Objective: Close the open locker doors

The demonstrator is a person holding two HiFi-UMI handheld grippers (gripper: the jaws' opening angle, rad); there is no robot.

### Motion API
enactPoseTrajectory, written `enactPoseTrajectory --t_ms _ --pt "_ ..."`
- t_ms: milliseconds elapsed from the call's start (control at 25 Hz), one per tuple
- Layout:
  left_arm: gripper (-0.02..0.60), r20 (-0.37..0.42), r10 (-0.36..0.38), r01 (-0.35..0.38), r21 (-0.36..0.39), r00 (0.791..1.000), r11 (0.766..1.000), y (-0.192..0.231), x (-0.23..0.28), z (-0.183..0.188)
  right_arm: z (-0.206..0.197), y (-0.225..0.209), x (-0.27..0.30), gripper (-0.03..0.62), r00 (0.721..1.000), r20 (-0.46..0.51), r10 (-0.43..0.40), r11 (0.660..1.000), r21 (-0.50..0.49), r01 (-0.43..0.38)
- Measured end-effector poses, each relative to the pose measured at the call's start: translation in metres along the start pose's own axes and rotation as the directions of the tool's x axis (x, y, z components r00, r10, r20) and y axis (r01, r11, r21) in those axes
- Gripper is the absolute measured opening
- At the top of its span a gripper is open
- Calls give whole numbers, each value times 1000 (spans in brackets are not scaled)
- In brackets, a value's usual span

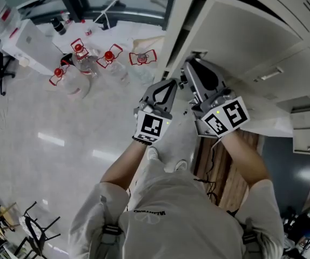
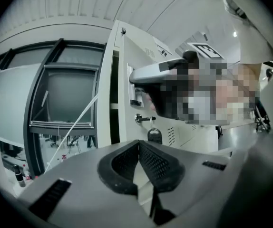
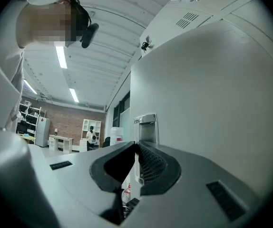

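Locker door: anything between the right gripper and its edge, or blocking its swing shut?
Nothing: the right gripper has its jaws clamped on the door edge, by the latch plate. The left gripper, jaws shut and empty, sits alongside. No obstacle shows; the closing path is mostly out of view.

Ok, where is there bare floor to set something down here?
Bare floor between the red-handled jugs and the person's shoes. Crowded around the jugs and by the open locker door, which the right tool grips.
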State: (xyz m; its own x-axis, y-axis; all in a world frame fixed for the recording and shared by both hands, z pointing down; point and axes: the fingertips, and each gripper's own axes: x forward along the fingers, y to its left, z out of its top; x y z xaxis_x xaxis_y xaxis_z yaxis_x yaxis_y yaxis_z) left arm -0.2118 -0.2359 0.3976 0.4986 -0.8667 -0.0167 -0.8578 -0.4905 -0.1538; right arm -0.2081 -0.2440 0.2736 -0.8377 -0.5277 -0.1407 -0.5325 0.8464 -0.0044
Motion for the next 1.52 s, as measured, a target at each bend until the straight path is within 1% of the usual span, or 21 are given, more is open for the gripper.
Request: enactPoseTrajectory --t_ms 120,480,720,960,1000,1120,1200,1280,1400,1480,1520 --pt "5 -8 14 -14 0 1000 1000 11 18 -8 -2 -9 9 33 999 10 -41 999 -7 41" --pt "5 18 31 -32 16 999 999 40 54 -12 -4 -40 39 28 984 28 -174 984 -27 175" --pt "3 8 56 -56 17 998 998 47 68 -15 -6 -54 46 25 973 41 -225 973 -35 227" --pt "3 6 76 -76 15 997 997 48 69 -16 -7 -55 42 21 960 54 -274 961 -30 276" --pt "3 6 77 -77 21 997 997 48 69 -15 -9 -53 37 11 958 55 -282 958 -28 284" --pt "3 14 86 -86 44 996 995 50 67 -14 -20 -38 3 11 961 34 -276 960 -48 277" --pt "3 20 93 -94 60 995 994 51 64 -13 -30 -30 -30 11 960 6 -280 958 -55 280" --pt "5 0 102 -102 73 995 992 46 56 -18 -38 -32 -70 11 952 -18 -307 951 -49 306" --pt "5 -57 118 -114 63 991 991 20 40 -34 -42 -55 -136 11 926 -39 -376 926 -33 375" --pt "5 -92 101 -97 46 991 994 -14 36 -42 -44 -77 -182 11 898 -47 -437 899 -16 437" --pt "5 -102 82 -79 34 991 996 -36 38 -42 -42 -88 -205 11 883 -46 -467 884 -11 467"
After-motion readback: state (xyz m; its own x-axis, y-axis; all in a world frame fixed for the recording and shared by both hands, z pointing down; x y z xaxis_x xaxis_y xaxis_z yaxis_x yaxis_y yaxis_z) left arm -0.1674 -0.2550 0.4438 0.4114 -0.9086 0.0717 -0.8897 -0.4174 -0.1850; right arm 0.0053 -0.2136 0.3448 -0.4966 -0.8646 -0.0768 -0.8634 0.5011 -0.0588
